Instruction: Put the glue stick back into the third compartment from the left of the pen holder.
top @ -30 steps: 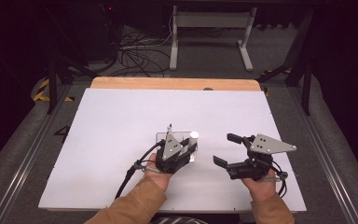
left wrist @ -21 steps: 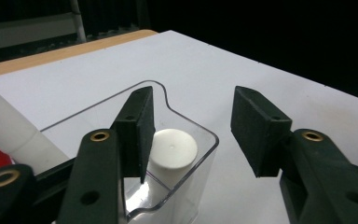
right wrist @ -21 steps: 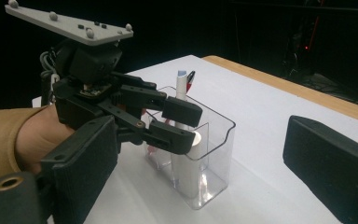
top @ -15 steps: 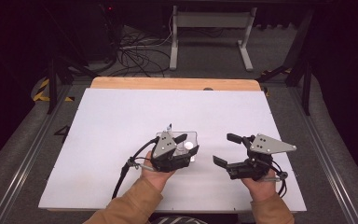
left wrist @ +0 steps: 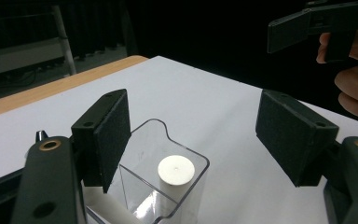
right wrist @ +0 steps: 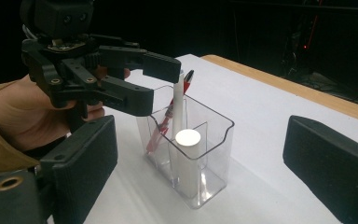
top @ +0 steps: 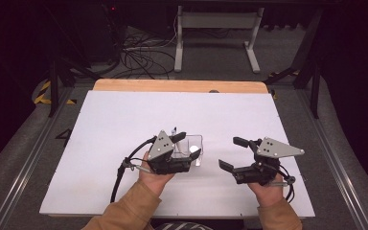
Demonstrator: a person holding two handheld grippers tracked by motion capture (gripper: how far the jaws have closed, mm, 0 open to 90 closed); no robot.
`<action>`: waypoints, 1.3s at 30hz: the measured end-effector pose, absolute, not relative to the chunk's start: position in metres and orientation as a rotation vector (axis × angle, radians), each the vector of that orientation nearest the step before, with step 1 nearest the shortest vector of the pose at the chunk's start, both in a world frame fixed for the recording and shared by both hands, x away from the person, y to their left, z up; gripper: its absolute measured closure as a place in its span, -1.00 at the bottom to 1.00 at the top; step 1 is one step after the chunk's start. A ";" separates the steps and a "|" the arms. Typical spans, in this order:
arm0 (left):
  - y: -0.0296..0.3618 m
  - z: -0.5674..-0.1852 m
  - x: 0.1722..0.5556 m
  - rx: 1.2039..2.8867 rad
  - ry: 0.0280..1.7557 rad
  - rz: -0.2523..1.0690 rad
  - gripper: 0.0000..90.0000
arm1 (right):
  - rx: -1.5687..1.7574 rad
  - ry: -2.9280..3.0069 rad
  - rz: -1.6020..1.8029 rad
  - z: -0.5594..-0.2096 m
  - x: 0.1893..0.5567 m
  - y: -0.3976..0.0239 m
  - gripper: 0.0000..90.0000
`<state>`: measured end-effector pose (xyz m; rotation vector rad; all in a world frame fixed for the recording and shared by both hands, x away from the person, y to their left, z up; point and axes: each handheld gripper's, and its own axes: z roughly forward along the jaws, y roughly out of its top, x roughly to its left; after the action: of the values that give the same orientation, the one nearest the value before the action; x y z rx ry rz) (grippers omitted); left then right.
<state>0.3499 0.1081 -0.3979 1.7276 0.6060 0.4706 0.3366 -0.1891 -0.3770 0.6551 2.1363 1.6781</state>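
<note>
At a white table [top: 124, 120], the left gripper [top: 189, 145] hangs just above a clear plastic holder [right wrist: 200, 154] — its jaws have just been opening and now stand apart, with nothing pressed between the pads. In the left gripper view the two black pads spread wide over the holder's curved rim, the flat round top of a white cylinder [left wrist: 176, 170] showing below them.

The holder stands upright near the middle of the table's near half, split into compartments by clear walls. The right gripper view shows the white cylinder standing upright in the nearer compartment, while a red pen [right wrist: 168, 114] leans tilted in the farther one beside a slim white stick [right wrist: 179, 100] that rises past the rim. Whether the stick touches the left gripper's upper jaw cannot be told.

The right gripper [top: 231, 152] rests off to the holder's right, well apart from it — jaws wide open and empty, pointed toward the holder. The person's hands and tan sleeves [top: 124, 211] enter from the table's near edge.
</note>
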 end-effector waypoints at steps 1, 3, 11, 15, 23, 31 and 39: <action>0.109 -0.397 0.350 1.729 0.601 0.474 -0.41 | 0.653 2.137 1.676 -0.377 0.337 -0.189 -0.77; 0.112 -0.396 0.350 1.729 0.600 0.478 -0.41 | 0.653 2.134 1.676 -0.377 0.336 -0.189 -0.77; 0.131 -0.386 0.349 1.750 0.589 0.495 -0.60 | 0.652 2.133 1.670 -0.377 0.337 -0.190 -0.77; 0.155 -0.381 0.347 1.740 0.623 0.483 -0.66 | 0.648 2.132 1.667 -0.378 0.337 -0.190 -0.78; 0.190 -0.378 0.341 1.739 0.635 0.505 -0.72 | 0.635 2.130 1.647 -0.381 0.337 -0.191 -0.80; 0.217 -0.381 0.333 1.749 0.638 0.559 -0.74 | 0.651 2.128 1.654 -0.387 0.337 -0.196 -0.81; 0.242 -0.391 0.326 1.758 0.652 0.573 -0.76 | 0.657 2.118 1.651 -0.394 0.336 -0.204 -0.81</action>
<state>0.3263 0.2424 -0.3914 1.7581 0.6521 0.5731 0.3362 -0.2035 -0.3941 0.6572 2.1180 1.6510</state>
